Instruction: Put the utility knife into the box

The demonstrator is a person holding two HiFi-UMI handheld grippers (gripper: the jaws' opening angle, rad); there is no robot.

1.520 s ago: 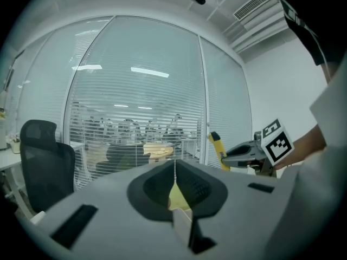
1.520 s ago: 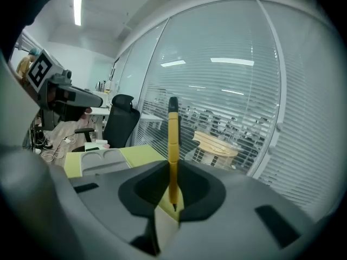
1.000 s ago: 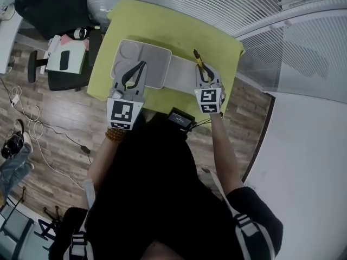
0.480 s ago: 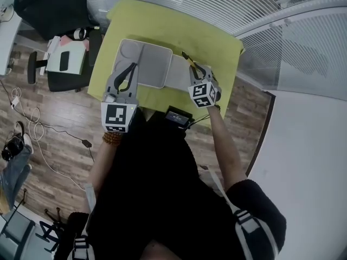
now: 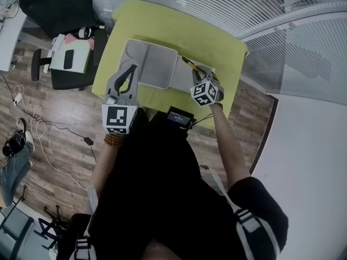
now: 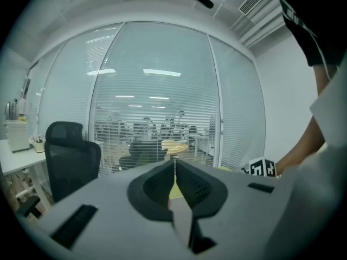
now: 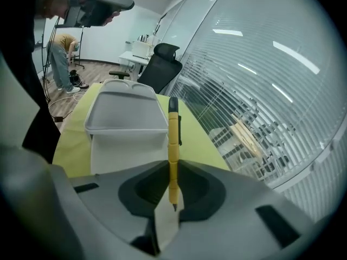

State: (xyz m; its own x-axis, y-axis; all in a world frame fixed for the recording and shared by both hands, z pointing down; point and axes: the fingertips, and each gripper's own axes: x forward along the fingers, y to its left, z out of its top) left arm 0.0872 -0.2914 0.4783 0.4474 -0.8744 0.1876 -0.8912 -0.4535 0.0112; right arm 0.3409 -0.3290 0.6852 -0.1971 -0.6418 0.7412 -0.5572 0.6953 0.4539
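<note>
Right gripper view: right gripper (image 7: 172,164) clamped on yellow utility knife (image 7: 173,140), sticking straight out ahead of the jaws. Open grey box (image 7: 126,121) ahead, slightly left of that gripper, on green table (image 7: 201,137). Left gripper (image 6: 174,169) closed, holding nothing.

Head view: the utility knife (image 5: 188,63) is a thin sliver, too small for detail, its rear end hidden inside the right gripper (image 5: 198,73). Left gripper view: the left gripper (image 6: 174,164) blocks nearly all of the table (image 6: 172,191); only a yellow-green strip shows between its jaws.
</note>
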